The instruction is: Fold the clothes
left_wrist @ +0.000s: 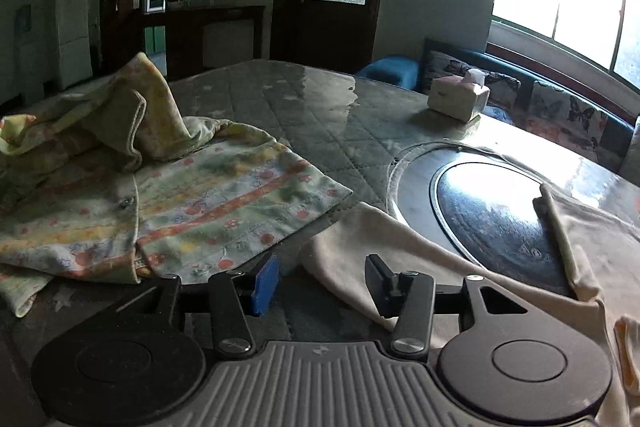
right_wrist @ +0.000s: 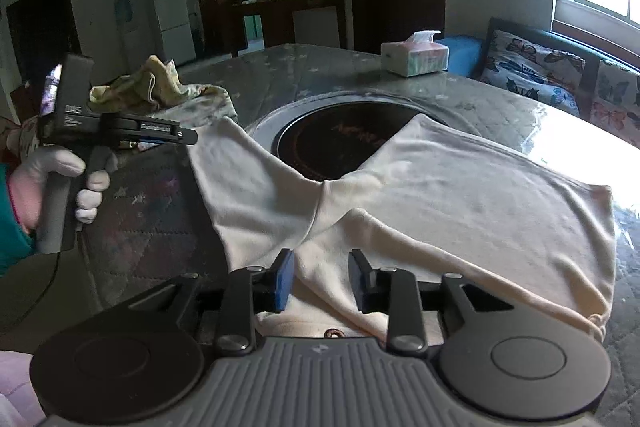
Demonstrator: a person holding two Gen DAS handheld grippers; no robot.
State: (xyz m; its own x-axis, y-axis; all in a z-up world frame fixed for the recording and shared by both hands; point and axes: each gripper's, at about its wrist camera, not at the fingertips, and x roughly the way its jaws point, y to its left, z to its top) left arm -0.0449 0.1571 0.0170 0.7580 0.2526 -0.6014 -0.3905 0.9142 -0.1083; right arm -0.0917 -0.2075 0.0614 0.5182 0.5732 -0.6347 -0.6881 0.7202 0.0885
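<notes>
Lying spread on the surface (right_wrist: 500,115), partly over the round cooktop (right_wrist: 340,139): cream shirt (right_wrist: 460,187), likely soft, light, limp. Hovering over its crossed sleeves, right tool (right_wrist: 320,279) gaping, empty. Left tool (left_wrist: 322,283) likewise spread, holding nothing. Probably gripping best at a hem corner or sleeve end.

On the table (right_wrist: 500,115), the patterned garment (left_wrist: 180,195) lies left of the plain garment (right_wrist: 440,195) (tissue box (right_wrist: 414,58) behind).

I note a white-gloved left hand (right_wrist: 60,175), teal sleeve at frame's left edge; black, silver-screwed gripper (right_wrist: 320,279) linkages, blue finger pads (right_wrist: 282,281).
</notes>
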